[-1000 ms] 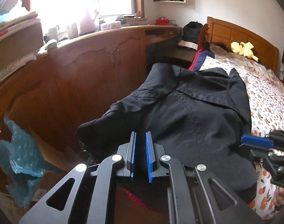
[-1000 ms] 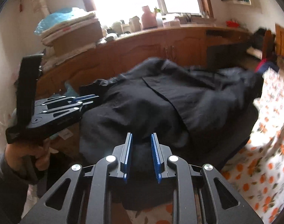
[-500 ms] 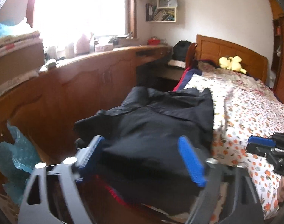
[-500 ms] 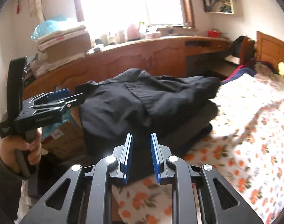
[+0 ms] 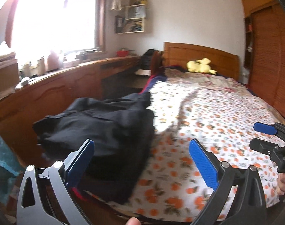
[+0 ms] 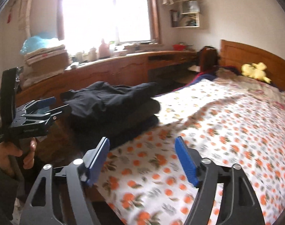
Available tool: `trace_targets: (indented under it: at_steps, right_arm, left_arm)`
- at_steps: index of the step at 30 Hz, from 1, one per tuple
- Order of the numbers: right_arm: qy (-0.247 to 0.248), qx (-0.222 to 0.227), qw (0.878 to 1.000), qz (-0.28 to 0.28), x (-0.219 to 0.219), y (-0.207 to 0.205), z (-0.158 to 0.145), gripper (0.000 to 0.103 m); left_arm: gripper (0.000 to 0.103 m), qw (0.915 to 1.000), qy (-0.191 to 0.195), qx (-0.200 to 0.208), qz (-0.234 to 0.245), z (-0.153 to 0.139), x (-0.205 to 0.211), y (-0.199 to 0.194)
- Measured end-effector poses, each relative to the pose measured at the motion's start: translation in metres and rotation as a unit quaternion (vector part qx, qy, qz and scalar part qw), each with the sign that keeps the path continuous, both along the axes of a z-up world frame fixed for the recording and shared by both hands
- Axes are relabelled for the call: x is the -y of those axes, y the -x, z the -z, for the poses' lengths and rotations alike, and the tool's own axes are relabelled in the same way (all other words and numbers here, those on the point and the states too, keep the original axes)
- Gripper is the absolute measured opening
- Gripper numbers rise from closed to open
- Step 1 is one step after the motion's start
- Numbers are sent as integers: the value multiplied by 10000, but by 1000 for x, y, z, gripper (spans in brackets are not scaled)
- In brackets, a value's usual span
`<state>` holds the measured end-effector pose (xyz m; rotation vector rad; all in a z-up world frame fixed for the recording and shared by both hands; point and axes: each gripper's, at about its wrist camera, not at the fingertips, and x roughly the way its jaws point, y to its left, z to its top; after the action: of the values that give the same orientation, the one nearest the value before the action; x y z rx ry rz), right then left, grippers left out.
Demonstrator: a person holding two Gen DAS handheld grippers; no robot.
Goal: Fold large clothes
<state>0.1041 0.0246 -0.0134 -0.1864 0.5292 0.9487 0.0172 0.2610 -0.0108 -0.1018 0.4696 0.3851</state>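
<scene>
Bedspread print was motion-blurred; dark folded clothes showed no seams; shelf contents unreadable.

Open stretch: the flowered bedspread lies bare across the centre and right of both views, flat all the way up to the pillows.
Left-side block: folded dark clothes are stacked at the bed's left edge, middle left of frame, and they rise above the sheet.
Far end: a yellow plush toy sits against the wooden headboard, upper centre right.
Left wall: the long wooden cabinet runs close beside the bed, with only a narrow gap between them.
Lower left corner: a blue plastic bag crowds the floor there.
Right edge: wooden wardrobe doors close that side.
</scene>
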Motion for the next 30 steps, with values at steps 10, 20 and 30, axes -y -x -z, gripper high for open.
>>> trace_targets:
  at_steps: [10, 20, 30]
  right_arm:
    - [-100, 231, 9934, 1119, 109, 16, 7, 93]
    - [-163, 280, 9781, 2056, 204, 34, 14, 95]
    - [-445, 499, 9572, 2817, 272, 49, -2, 95]
  left_arm:
    - [101, 9955, 78, 16, 939, 25, 110, -26]
    - [101, 9862, 145, -21, 1649, 38, 205, -39]
    - [101, 9819, -33, 92, 1892, 12, 260, -42]
